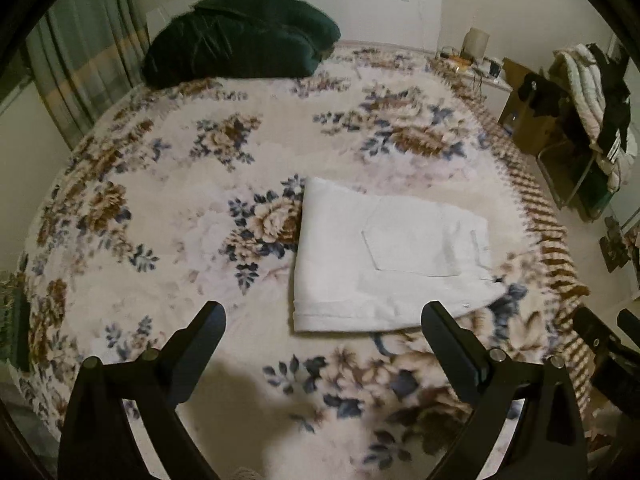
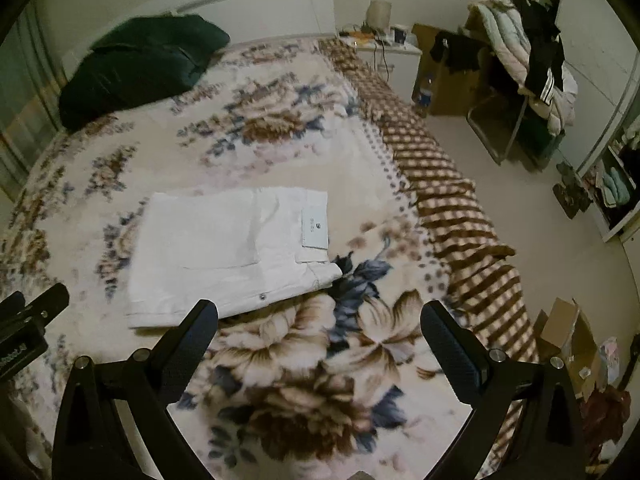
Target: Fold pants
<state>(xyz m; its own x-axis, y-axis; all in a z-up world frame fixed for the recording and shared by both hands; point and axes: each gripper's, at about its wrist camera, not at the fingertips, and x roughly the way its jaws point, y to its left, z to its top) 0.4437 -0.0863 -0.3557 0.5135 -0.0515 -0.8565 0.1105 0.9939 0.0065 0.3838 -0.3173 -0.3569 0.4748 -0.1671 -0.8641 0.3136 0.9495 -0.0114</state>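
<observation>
Both tools, left (image 1: 322,316) and right (image 2: 319,314), wide and empty above folded white pants (image 1: 384,256) on bed (image 1: 180,208); snagging fluffy blanket could undo fold.

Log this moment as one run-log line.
folded white pants flat on floral blanket | left tool open, empty | right tool open, empty

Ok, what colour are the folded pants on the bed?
White; the folded pants lie on the floral blanket, clearest in the right wrist view.
</observation>
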